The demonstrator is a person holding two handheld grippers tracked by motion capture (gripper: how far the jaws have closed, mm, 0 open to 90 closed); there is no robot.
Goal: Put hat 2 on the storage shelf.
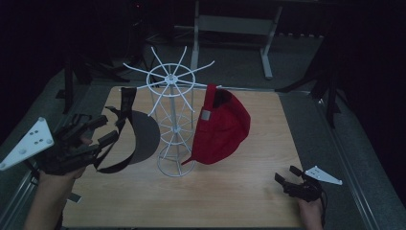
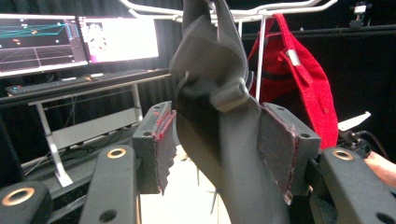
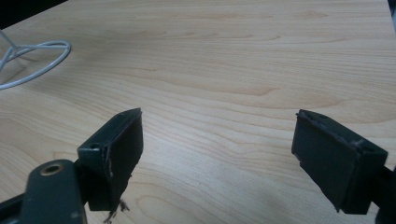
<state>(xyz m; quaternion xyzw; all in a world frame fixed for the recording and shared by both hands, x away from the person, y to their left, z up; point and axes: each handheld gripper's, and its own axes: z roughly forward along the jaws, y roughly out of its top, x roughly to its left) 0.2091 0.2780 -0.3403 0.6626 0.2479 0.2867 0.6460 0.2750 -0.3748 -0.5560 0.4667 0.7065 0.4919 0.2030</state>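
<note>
The left gripper (image 1: 98, 132) is at the left edge of the table (image 1: 239, 191), and its jaws stand partly apart with the dark cap (image 1: 139, 136) between them. The left gripper view brings more detail: the dark fabric (image 2: 219, 126) passes between the two pads. It lies against the pad (image 2: 278, 149) on the right side of that view, while a small gap stays at the other pad, so the jaws do not clamp the cap. No earlier picture is there to compare.

From the high view, the dark cap hangs from one arm of the white wire rack (image 1: 172, 120), just in front of the left gripper's tips, with its strap looping down beside them. A red cap (image 1: 222, 127) hangs on the far side of the rack from this gripper; in the left gripper view it appears behind the dark fabric.

The right gripper (image 1: 289, 181) rests low near the front right corner of the table, well apart from both caps. The right gripper view shows its jaws wide apart over bare wood, with nothing between them, and the ring foot of the rack (image 3: 32, 63) far ahead of them to the left.
</note>
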